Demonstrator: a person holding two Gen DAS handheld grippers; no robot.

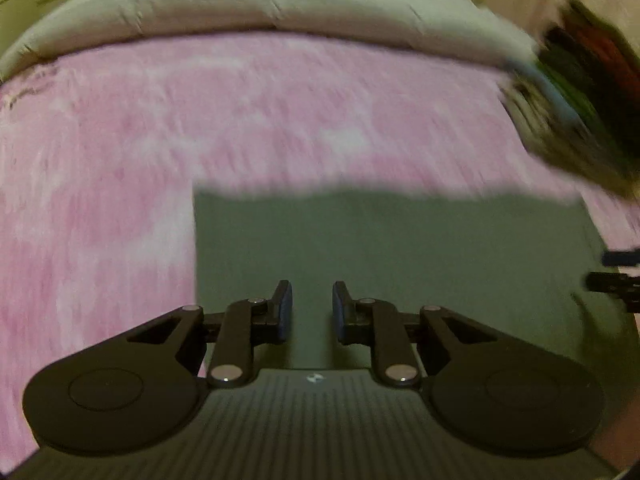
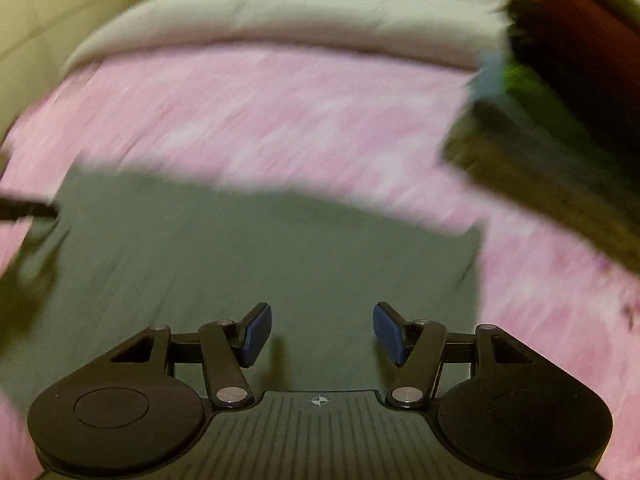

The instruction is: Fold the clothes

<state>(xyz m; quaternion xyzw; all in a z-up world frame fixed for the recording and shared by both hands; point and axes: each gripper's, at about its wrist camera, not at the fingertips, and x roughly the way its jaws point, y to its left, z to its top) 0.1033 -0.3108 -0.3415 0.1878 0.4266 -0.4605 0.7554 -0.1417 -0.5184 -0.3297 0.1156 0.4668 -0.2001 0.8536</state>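
A dull green garment [image 1: 400, 248] lies flat on a pink bedspread [image 1: 100, 180], with a straight left edge and a wavy far edge. My left gripper [image 1: 313, 292] hovers over its near part, the blue pads a small gap apart and nothing between them. In the right wrist view the same green garment [image 2: 260, 248] spreads under my right gripper [image 2: 322, 314], which stands wide open and empty. A dark tip of the right gripper [image 1: 616, 280] shows at the right edge of the left wrist view. Both views are motion-blurred.
A beige duvet [image 1: 240, 0] is bunched along the far side of the bed. A stack of dark, green, blue and red clothes [image 2: 560, 120] sits on the pink bedspread [image 2: 280, 112] at the right. Pale walls rise behind the bed.
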